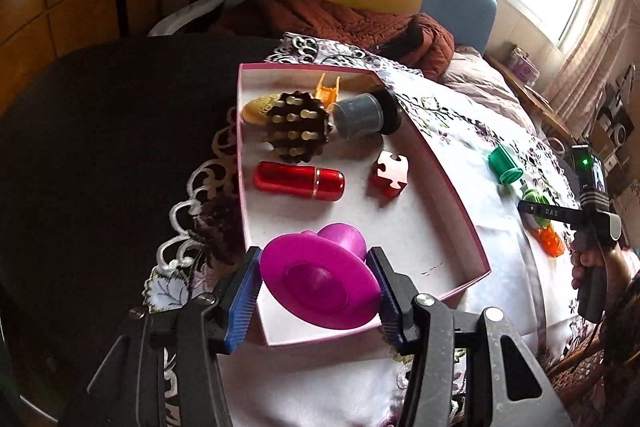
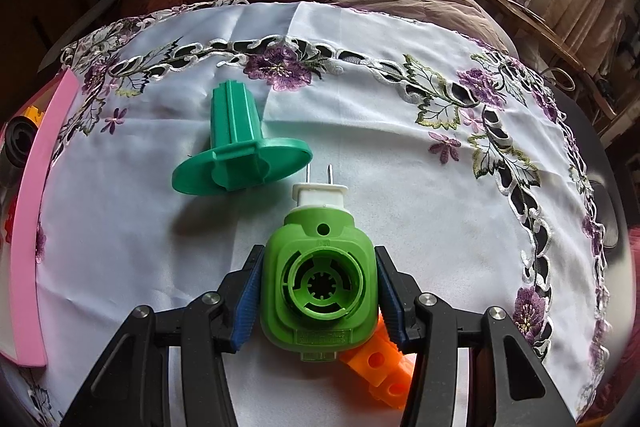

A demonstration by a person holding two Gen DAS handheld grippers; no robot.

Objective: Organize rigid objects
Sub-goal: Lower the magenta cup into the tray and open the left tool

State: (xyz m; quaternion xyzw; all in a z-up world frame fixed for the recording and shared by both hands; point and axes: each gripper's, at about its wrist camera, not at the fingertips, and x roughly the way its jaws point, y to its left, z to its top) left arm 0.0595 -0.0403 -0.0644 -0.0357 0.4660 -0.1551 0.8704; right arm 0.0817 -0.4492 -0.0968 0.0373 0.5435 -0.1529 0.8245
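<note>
The left gripper [image 1: 318, 301] pinches the magenta spool [image 1: 320, 283] over the box's [image 1: 448, 171] near corner, so lower before letting go, while the right gripper [image 2: 318, 301] apparently pinches the green plug [image 2: 320, 281], on the cloth [image 2: 420, 227].

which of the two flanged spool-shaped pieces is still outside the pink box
The teal green one, lying alone on the embroidered cloth. The magenta one is over the pink box, clamped in the left gripper.

Both tools, left tool [image 1: 318, 301] and right tool [image 2: 318, 301], have black arms, silver screws and ribbed blue pads [image 2: 246, 311].
</note>
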